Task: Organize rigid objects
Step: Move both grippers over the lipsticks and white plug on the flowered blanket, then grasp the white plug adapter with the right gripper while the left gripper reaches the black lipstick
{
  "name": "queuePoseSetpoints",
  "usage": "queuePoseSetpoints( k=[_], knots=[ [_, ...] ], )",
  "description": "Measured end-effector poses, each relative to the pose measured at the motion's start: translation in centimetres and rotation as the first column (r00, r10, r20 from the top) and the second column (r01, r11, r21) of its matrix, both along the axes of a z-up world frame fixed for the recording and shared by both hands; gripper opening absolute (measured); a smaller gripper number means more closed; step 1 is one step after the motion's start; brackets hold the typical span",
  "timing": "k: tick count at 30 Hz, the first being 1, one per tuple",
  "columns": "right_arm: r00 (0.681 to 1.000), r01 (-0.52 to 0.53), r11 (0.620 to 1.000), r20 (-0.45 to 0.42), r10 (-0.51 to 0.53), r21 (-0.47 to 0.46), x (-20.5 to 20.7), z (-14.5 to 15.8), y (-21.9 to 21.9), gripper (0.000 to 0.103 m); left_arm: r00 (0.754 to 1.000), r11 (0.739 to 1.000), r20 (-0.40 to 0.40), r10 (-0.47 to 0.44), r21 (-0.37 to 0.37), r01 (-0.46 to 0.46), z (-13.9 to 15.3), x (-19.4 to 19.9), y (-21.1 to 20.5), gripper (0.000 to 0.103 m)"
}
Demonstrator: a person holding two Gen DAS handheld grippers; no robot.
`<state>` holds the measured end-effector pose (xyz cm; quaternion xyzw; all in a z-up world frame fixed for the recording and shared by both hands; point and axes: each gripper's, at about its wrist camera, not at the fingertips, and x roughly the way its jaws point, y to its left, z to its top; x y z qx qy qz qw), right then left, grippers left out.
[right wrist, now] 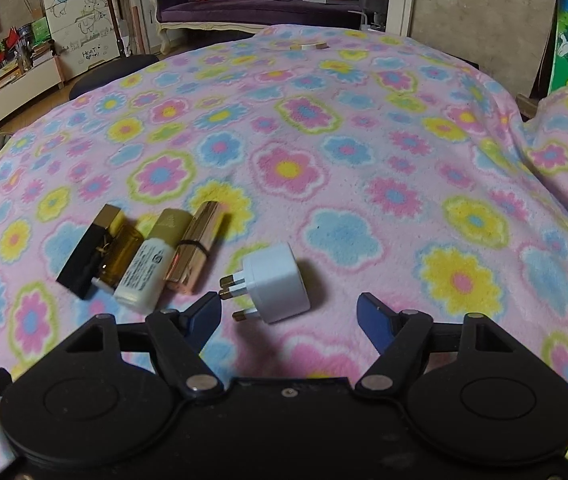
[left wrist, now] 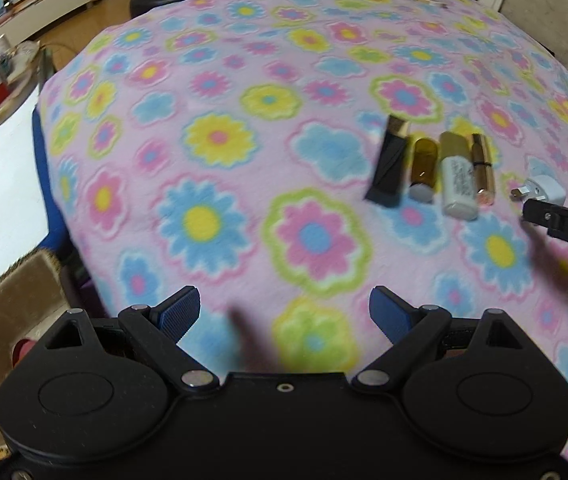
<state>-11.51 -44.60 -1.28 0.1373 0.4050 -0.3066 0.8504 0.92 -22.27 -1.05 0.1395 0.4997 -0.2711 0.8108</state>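
Rigid objects lie on a pink fleece blanket point(right wrist: 364, 152) printed with blue, yellow, green and pink flowers, which covers the whole surface and bunches into a fold at the far right. Both grippers are black with blue finger pads. The left gripper point(left wrist: 284, 312) hovers over bare blanket, its jaws spread wide and holding nothing; its view is blurred, so labels cannot be read. The right gripper point(right wrist: 289, 316) is likewise wide open and empty, and only its tip enters the left view's right edge. A white plug adapter point(right wrist: 278, 286) lies on its side just ahead of the right gripper's left finger, its brass prongs pointing left; in the left view it is partly cut off behind that gripper tip. Left of it, four items lie side by side, touching: a black and gold case point(right wrist: 88, 250), an amber bottle point(right wrist: 122, 256) partly overlapping it, a white tube with a gold cap point(right wrist: 148, 266), and a rose-gold lipstick point(right wrist: 196, 250).
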Motion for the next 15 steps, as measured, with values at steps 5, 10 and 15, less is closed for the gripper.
queuePoseSetpoints(
  k=[5,10,15],
  knots=[
    [1.000,0.013,1.000,-0.012,-0.013,0.004,0.6,-0.2,-0.9,0.050,0.999,0.999,0.017,-0.041,-0.010,0.041,1.0,0.5,-2.6,0.088],
    [1.000,-0.002,1.000,0.000,0.002,0.019,0.5,-0.3,-1.4,0.037,0.997,0.998,0.033,-0.068,-0.008,0.069,1.3,1.4,-5.2,0.088],
    [1.000,0.000,0.999,0.013,-0.001,0.048,0.0,-0.5,-1.9,0.032,0.999,0.998,-0.038,-0.036,-0.046,0.034,0.6,3.4,-6.9,0.086]
  ],
)
